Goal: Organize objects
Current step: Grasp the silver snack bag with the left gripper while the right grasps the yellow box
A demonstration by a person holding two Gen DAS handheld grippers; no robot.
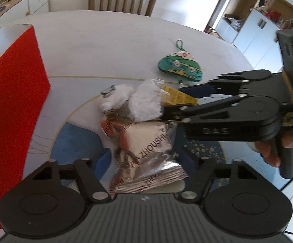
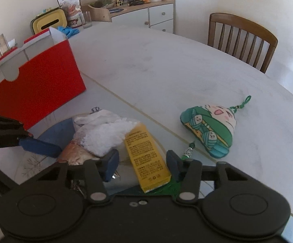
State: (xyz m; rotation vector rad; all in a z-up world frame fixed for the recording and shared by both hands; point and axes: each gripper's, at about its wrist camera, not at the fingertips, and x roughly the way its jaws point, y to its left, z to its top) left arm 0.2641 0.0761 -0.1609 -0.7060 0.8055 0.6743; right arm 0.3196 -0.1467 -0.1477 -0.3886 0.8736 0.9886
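White tabletop carries a heap beside the red box [image 2: 37,81]. Between the right gripper [image 2: 142,165] pads lies the yellow box [image 2: 146,158], long axis from 11 to 5 o'clock, gaps either side, so not clamped. Ahead at 12 o'clock of the left gripper [image 1: 144,158] lies the foil pouch [image 1: 146,147], straddled; whether its pads press, I cannot tell. Each hand is nearest its own item.

Both wrist cameras look steeply down, close over the table [image 2: 166,64], sharing the yellow box [image 2: 146,151].
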